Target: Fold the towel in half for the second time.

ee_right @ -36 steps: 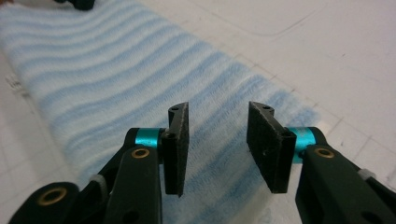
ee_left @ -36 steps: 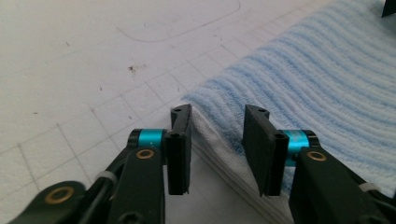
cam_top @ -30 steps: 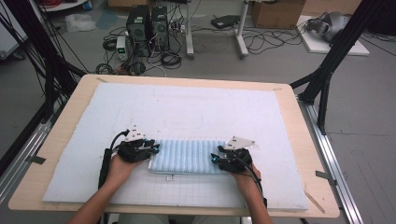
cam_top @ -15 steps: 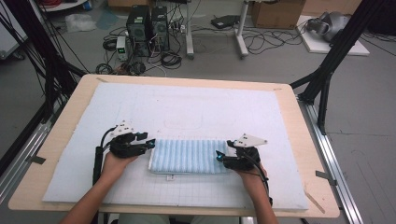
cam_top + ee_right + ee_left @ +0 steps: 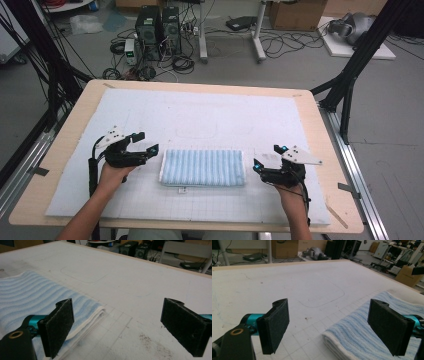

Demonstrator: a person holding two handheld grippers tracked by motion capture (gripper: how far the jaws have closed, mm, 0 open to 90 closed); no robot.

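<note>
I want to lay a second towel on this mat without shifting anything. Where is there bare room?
The widest free patch is the white mat behind the folded blue striped towel, up to the table's far edge. A narrower strip runs in front of the towel. It is crowded at the towel's two ends, where the left gripper and right gripper sit open.

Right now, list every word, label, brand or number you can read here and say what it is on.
No readable text in these pictures.
Small white tag at the near edge of the folded blue striped towel: any print is too small to read.
White mat: printed grid lines and a faint rounded outline, no letters or numbers.
Left gripper and right gripper: no markings legible; the black fingers are plain.
</note>
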